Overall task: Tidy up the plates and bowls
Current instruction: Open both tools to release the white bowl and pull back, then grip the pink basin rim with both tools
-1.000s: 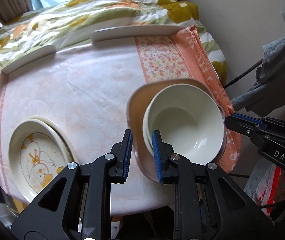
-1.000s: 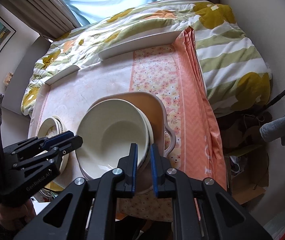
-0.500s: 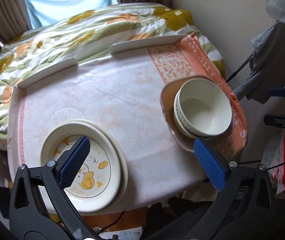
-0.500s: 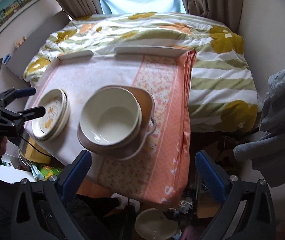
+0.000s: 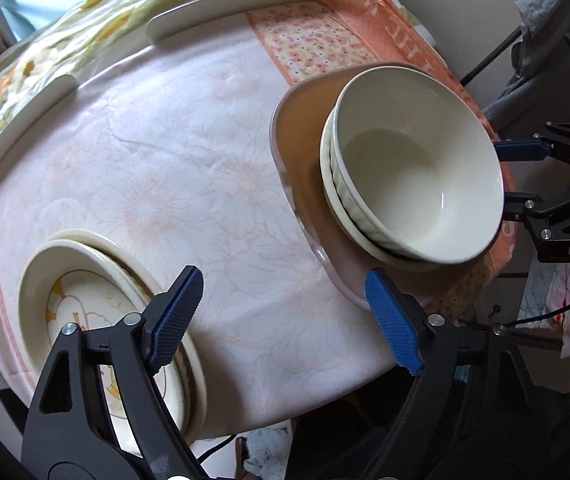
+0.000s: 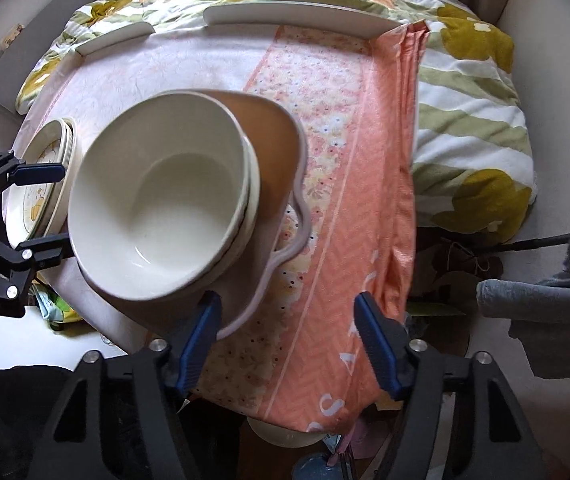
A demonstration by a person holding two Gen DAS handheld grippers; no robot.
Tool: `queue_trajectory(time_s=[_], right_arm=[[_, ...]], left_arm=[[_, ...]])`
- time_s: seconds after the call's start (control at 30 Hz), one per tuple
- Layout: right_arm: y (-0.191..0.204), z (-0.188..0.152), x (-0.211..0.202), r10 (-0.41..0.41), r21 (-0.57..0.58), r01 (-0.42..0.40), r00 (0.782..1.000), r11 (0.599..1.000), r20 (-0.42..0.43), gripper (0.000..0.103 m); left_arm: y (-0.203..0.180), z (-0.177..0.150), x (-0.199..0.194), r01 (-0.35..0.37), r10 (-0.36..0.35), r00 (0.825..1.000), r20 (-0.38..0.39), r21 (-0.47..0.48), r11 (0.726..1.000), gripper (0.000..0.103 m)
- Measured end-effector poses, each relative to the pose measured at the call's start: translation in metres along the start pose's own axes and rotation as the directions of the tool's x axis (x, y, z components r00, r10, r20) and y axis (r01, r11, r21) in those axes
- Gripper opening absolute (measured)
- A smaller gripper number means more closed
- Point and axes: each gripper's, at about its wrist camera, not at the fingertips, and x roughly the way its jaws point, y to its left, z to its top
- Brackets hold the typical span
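Now both claws stand open and empty. The left gripper [image 5: 281, 314] has its blue pads spread wide at the bottom of its frame, one pad over the rim of the stacked plates [image 5: 85, 304] at lower left, the other just below the near edge of the tan tray [image 5: 301, 152] at right centre. A second ago these same pads were pinched nearly together at the tray's edge; half a second ago they had swung apart and the view had pulled back, and now it is close in again with the pads a little less spread. The right gripper [image 6: 291, 336] went the same way: nearly shut at the bowls' rim a second ago, now parted, its left pad near the tray's scalloped edge at lower centre, its right pad over the orange cloth [image 6: 349, 208].

Outward from the claws, the two nested bowls [image 5: 413, 176] sit in the tray at right centre of the left view, and the plates lie in their own pile at lower left on the white tablecloth [image 5: 173, 168], well apart from the bowls.

Judging from that, the release looks finished: bowls are with bowls, plates with plates, and little or nothing seems left to sort.
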Motion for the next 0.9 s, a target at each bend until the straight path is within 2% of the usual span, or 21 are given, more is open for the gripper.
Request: queue_trajectory(time_s=[0.13,0.27,0.33,0.43,0.53,0.67,0.77,0.9], right_arm=[[0.003,0.005,0.015,0.025,-0.006,-0.025,0.999,1.000,-0.029,0.046],[0.000,0.010,0.023,0.039,-0.004,-0.039,0.999,0.999,-0.038,0.040],[0.000,0.013,0.029,0.054,-0.001,-0.054,0.998,0.999,-0.044,0.035],[0.006,0.016,0.036,0.068,-0.016,-0.069,0.996,0.997,-0.050,0.023],[0.009,0.016,0.042,0.105,-0.017,-0.106,0.993,0.994,-0.045,0.014],[0.011,0.013,0.043,0.118,-0.022,-0.118,0.993,0.993,-0.018,0.012],[0.014,0.011,0.041,0.114,-0.034,-0.114,0.993,0.993,-0.002,0.012],[0.017,0.011,0.034,0.109,-0.055,-0.108,0.994,0.993,0.020,0.012]], left_arm=[[-0.002,0.005,0.012,0.019,-0.019,1.000,-0.025,-0.001,1.000,0.066],[-0.009,0.012,0.029,0.022,-0.022,0.998,-0.055,0.011,1.000,0.051],[-0.011,0.015,0.038,0.027,-0.026,0.997,-0.068,0.012,1.000,0.040],[-0.016,0.019,0.048,0.058,-0.057,0.995,-0.077,0.007,0.998,0.023],[-0.021,0.018,0.053,0.105,-0.104,0.993,-0.063,0.009,0.994,0.012],[-0.019,0.017,0.053,0.114,-0.114,0.993,-0.039,-0.008,0.993,0.012],[-0.023,0.016,0.049,0.074,-0.074,0.997,-0.022,0.021,0.997,0.012],[-0.020,0.018,0.040,0.070,-0.070,0.997,0.009,0.001,0.998,0.012]])
